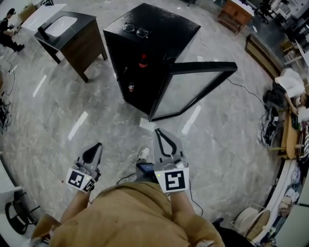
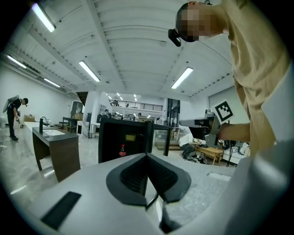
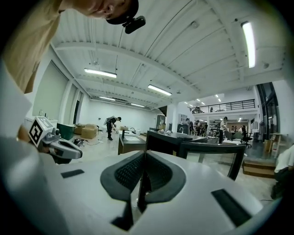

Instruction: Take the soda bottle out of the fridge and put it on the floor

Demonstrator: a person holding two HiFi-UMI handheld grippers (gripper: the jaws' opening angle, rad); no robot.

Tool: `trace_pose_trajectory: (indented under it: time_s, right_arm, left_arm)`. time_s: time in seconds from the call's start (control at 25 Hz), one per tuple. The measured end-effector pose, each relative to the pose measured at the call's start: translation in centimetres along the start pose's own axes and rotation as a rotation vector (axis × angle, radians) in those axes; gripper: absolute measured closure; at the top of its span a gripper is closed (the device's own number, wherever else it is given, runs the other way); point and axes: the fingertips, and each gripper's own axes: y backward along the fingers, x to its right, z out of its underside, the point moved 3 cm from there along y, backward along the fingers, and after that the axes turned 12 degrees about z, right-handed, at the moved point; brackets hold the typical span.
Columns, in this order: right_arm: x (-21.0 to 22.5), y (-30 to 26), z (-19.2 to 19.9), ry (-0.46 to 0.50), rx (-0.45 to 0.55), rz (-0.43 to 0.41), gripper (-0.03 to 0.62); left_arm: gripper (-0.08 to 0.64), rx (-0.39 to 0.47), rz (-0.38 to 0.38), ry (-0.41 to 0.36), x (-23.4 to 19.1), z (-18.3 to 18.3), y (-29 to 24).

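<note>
Standing apparently inside fridge (image 1: 169,29), soda bottle (image 1: 143,61), beyond jaws

The person wears a tan short-sleeved shirt (image 1: 126,212) and a black head camera (image 2: 174,37). The grey left gripper (image 1: 98,144) and right gripper (image 1: 158,131) have black-lined jaws and black-and-white marker cubes (image 1: 175,180).

place: open lab hall | signs: strip lights (image 2: 89,71), mezzanine (image 3: 220,106), desks (image 1: 234,12), marble floor (image 1: 60,113)
</note>
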Motion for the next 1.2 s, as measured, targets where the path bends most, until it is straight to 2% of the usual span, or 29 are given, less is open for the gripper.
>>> trace_pose_trajectory:
  time_s: [0.12,0.28,0.36,0.52,0.72,0.84,1.0,1.2]
  right_arm:
    - [2.8,-3.3,0.7,-0.021,-0.014,0.0,0.591]
    - [5.5,-7.2,2.3,-0.016,-0.051,0.006,0.591]
    - [5.9,-8.3,2.5,-0.015,-0.04,-0.005,0.591]
    - [6.0,-9.4,2.4,-0.043,-0.035,-0.018,0.591]
    - [5.9,-10.7,2.4,-0.042,-0.042,-0.027,0.591]
    - [6.3,-11.2,1.6,-0.041,-0.044,-0.002,0.591]
    - [6.1,-12.0,0.5,0.037,-0.08,0.023,0.591]
    - [5.3,-13.2,-0.5,-0.047,-0.057,0.101,0.591]
  left_arm:
    - [0.558,-0.011,0.007,0.012,-2.5,-0.7,-4.6]
    - [0.558,0.04,0.023,0.006,-4.6,-3.3,-9.9]
    - [0.558,0.047,0.037,0.004,-4.9,-3.8,-11.5]
    - [0.558,0.046,0.045,0.051,-5.9,-3.9,-13.6]
    - [0.558,0.038,0.044,0.023,-8.7,-4.5,-16.4]
    - [0.558,0.014,0.083,0.031,-10.6,-4.1,-18.6]
    - [0.558,-0.018,0.11,0.017,-14.5,-3.5,-21.8]
    - [0.555,-0.048,0.083,0.003,-20.3,-2.4,-26.6]
